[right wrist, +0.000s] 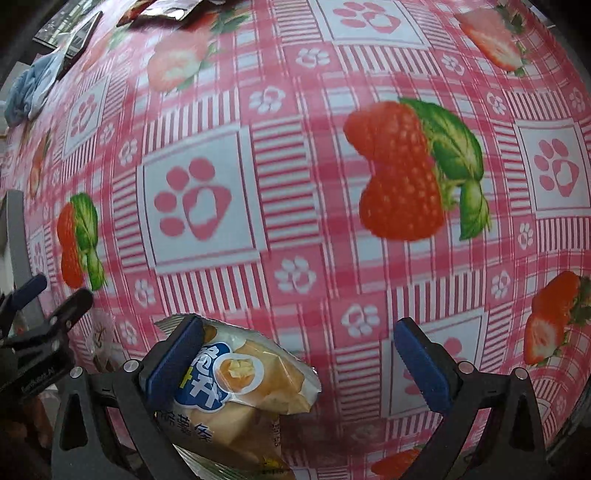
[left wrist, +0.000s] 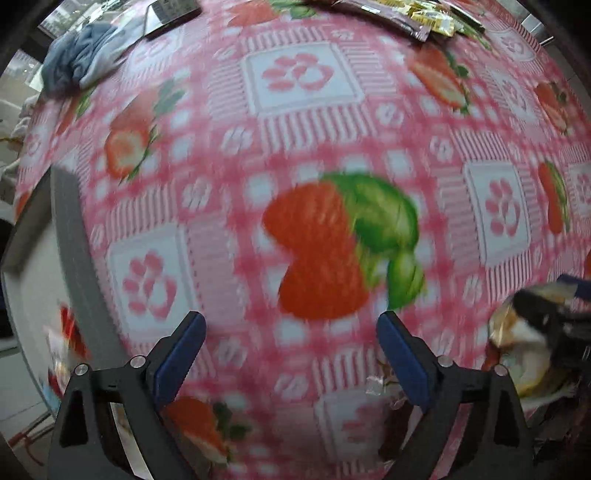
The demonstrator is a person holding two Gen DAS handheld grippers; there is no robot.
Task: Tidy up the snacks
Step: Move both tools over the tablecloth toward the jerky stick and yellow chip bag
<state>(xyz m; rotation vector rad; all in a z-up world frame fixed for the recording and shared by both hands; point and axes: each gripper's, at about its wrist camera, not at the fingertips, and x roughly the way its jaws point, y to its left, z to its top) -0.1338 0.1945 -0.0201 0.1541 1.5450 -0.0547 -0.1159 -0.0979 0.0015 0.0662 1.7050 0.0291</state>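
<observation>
My right gripper [right wrist: 297,360] is open over the pink strawberry tablecloth [right wrist: 295,184]. A clear packet of yellow bread [right wrist: 251,398] with a blue label lies against its left finger [right wrist: 173,362], not pinched. My left gripper [left wrist: 290,356] is open and empty above the cloth [left wrist: 295,147]; its view is blurred. The right gripper with the bread packet [left wrist: 517,350] shows at the right edge of the left wrist view. Several snack packets [left wrist: 417,14] lie at the table's far edge. A grey box [left wrist: 37,295] with a red-and-white packet [left wrist: 66,343] inside stands at the left.
A blue cloth [left wrist: 77,59] and a dark flat device [left wrist: 170,14] lie at the far left corner. The left gripper [right wrist: 40,306] shows at the left edge of the right wrist view, beside the grey box wall [right wrist: 16,236].
</observation>
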